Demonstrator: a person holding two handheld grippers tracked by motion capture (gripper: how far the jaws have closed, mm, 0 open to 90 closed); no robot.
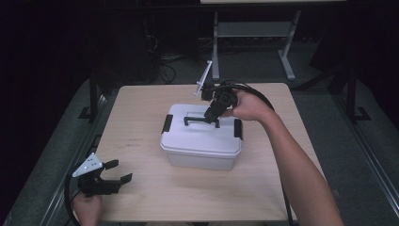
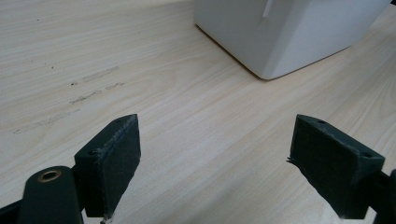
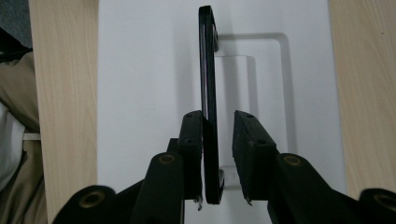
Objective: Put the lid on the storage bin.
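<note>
- Sitting mid-table (image 1: 141,141) was a white box (image 1: 200,146) w/ lid on; long side ran left-right in high view.
- Black handle (image 3: 208,93) stood up on edge over the lid, its long line going along the lid's length.
- Right gripper (image 3: 218,140): jaws either side of handle. One pad touched it, other had a gap, so let go, not squeezing.
- Left gripper (image 1: 117,172) was near table's front-left corner, jaws wide apart, nothing in them, well away from box.

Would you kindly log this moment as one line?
right gripper: open, jaws astride raised black handle | box: lid on, mid-table | left gripper: open, idle near table edge
</note>
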